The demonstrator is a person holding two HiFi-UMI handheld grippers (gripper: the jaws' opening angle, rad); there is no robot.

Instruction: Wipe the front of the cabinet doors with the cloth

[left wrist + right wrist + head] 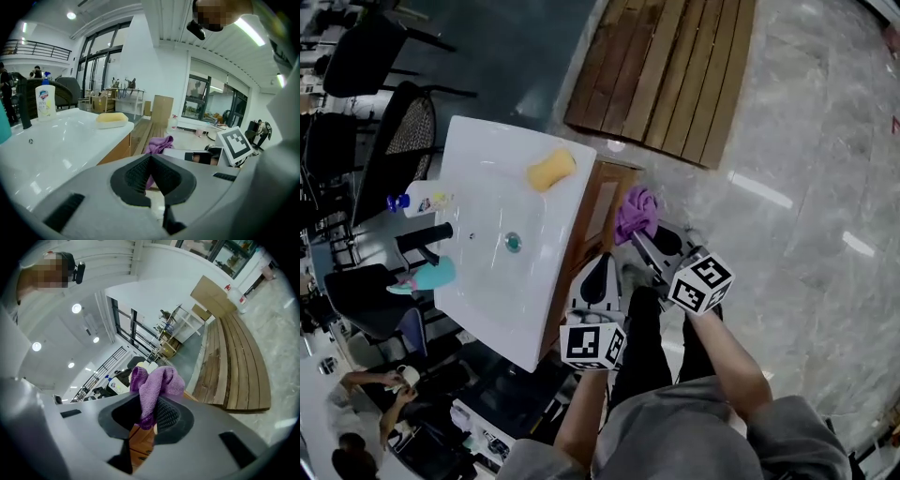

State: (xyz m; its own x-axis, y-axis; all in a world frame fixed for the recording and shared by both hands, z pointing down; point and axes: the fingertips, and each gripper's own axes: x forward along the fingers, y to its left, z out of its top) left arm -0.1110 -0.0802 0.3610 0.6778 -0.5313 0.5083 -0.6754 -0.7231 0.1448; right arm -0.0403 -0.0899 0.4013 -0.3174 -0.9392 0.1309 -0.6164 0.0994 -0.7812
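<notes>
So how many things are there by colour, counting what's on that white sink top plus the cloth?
Yellow: 1, sponge
White: 1, pump bottle
Black: 1, tap
Teal: 1, object beside the tap
Purple: 1, cloth
Total: 5

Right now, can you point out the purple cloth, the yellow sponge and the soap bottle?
purple cloth point(636, 212): head view, middle of the bunched fabric.
yellow sponge point(551, 169): head view, centre of its top face.
soap bottle point(45, 101): left gripper view, the label on its body.
</notes>
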